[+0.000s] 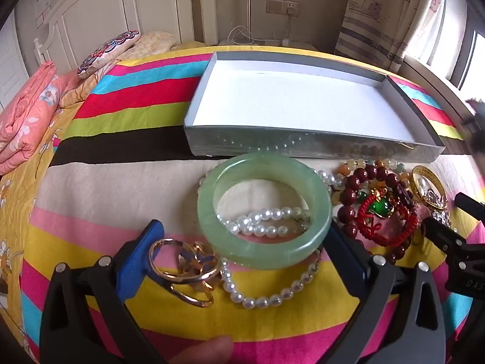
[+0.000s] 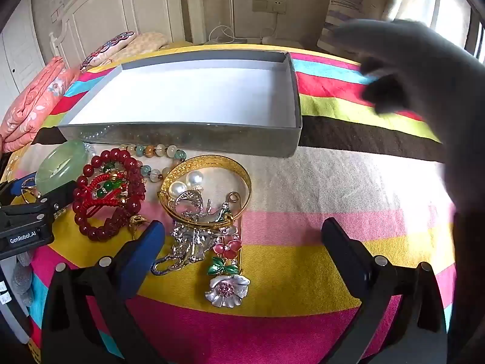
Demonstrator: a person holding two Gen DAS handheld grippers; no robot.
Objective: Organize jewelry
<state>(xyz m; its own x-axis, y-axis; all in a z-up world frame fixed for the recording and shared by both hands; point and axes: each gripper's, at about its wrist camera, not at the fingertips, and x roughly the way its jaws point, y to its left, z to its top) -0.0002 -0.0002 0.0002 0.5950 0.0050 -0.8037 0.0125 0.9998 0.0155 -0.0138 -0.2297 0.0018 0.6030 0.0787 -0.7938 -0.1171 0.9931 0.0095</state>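
The grey box (image 1: pixel 309 144) (white-lined) holds nothing; both grippers' jaws stand spread, jewelry lying just beside it.

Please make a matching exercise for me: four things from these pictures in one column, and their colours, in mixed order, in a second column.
Things:
1. bangle
2. bead bracelet
3. box
4. flower brooch

Colours:
a. dark red
b. grey outside, white inside
c. pale green
d. white petals, pink centre

Pairs: 1-c, 2-a, 3-b, 4-d
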